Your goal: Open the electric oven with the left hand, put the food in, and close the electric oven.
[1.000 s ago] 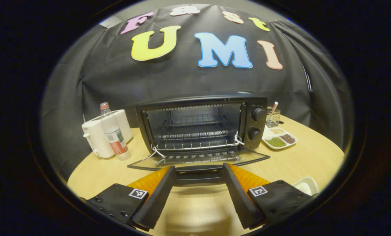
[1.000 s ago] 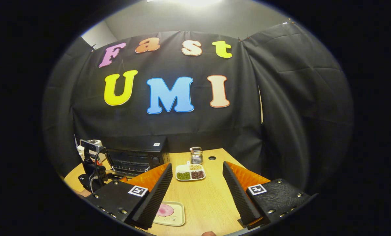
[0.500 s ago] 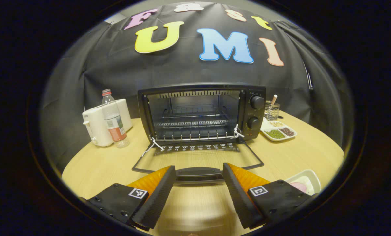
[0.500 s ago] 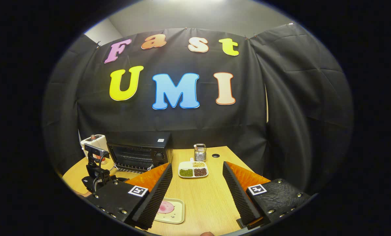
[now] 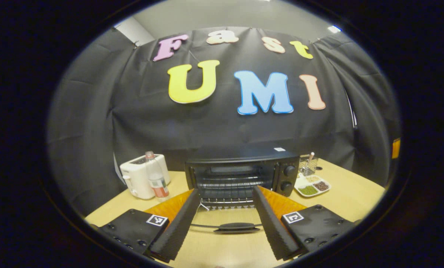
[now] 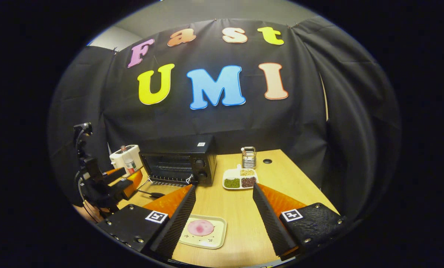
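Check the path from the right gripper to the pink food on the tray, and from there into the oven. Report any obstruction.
Nothing visible blocks either leg. The open right gripper hovers just above the pale square tray with the round pink food. Bare wooden table runs to the black electric oven, whose glass door lies folded down. The left gripper sits off to one side.

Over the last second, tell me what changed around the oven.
The left gripper pulled back and up from the oven, both fingers wide apart; the door handle lies below them, ungripped. The right gripper, open, tipped down toward the food tray. Door stays open.
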